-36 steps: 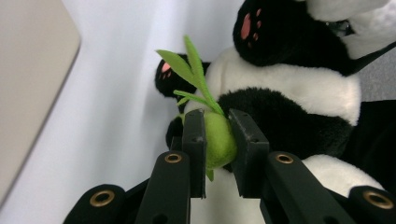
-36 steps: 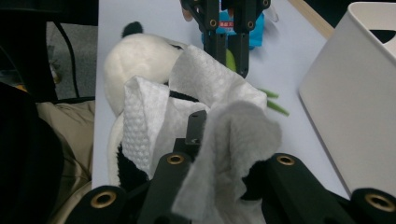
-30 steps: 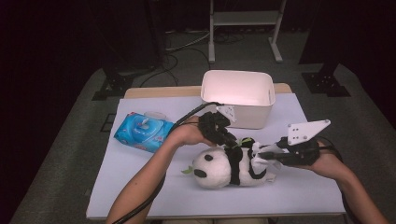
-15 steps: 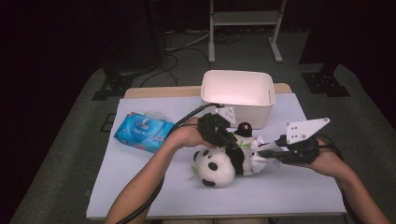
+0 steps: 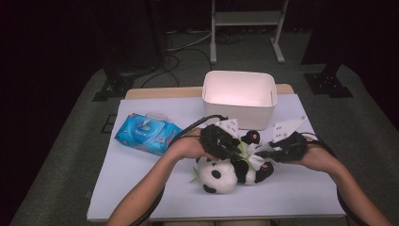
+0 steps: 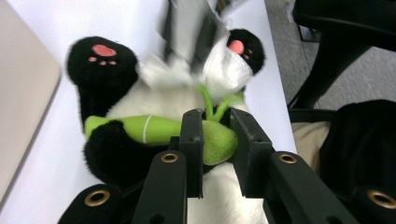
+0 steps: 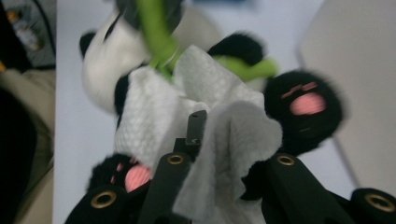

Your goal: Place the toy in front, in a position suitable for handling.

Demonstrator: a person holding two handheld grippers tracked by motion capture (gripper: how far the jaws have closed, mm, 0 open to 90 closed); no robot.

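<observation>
The white table (image 5: 141, 188) carries a white bin (image 5: 239, 96) beyond both grippers and a blue wipes pack (image 5: 146, 134) out past the left one. The panda plush (image 5: 230, 172) lies on its back between the grippers, long axis across the table, head toward the left hand, feet toward the right. The left gripper (image 6: 217, 140) pinches the plush's green bamboo (image 6: 154, 129). The right gripper (image 7: 219, 140) clamps a white wipe (image 7: 224, 135) against the panda's belly.

left gripper (image 6: 219, 140): jaws clamped on green bamboo stalk (image 6: 159, 130) | stalk lies across panda plush (image 6: 121, 112) | white wipe (image 6: 224, 70) beyond
</observation>
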